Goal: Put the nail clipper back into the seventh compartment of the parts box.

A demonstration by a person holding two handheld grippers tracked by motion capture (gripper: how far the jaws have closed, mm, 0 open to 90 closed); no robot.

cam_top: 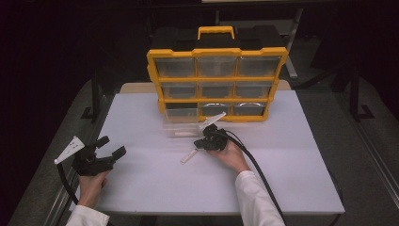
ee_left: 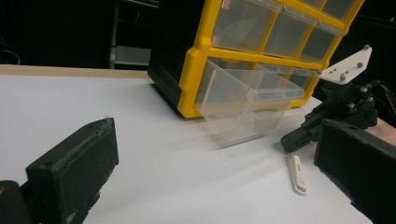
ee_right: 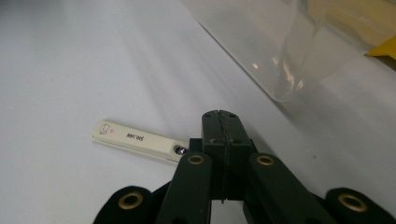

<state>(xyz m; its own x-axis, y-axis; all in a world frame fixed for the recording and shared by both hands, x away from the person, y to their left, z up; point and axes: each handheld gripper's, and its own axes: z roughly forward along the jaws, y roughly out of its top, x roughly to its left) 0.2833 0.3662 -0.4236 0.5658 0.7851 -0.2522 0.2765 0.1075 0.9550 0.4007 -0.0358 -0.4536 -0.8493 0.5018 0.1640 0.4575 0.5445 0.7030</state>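
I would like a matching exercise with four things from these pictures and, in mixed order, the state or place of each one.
Things:
1. left tool
2. right tool
3. clear plastic drawer
4. flat white plastic stick

States:
A. lying flat on the white table
B. jaws apart, holding nothing
C. pulled out of the yellow organiser
D. jaws pressed together

Pairs: 1-B, 2-D, 3-C, 4-A

White table (cam_top: 301, 155) carries a yellow-framed drawer cabinet (cam_top: 217, 80), one clear drawer (cam_top: 181, 127) pulled out at bottom left, and a flat white stick (cam_top: 188, 156) nearby.
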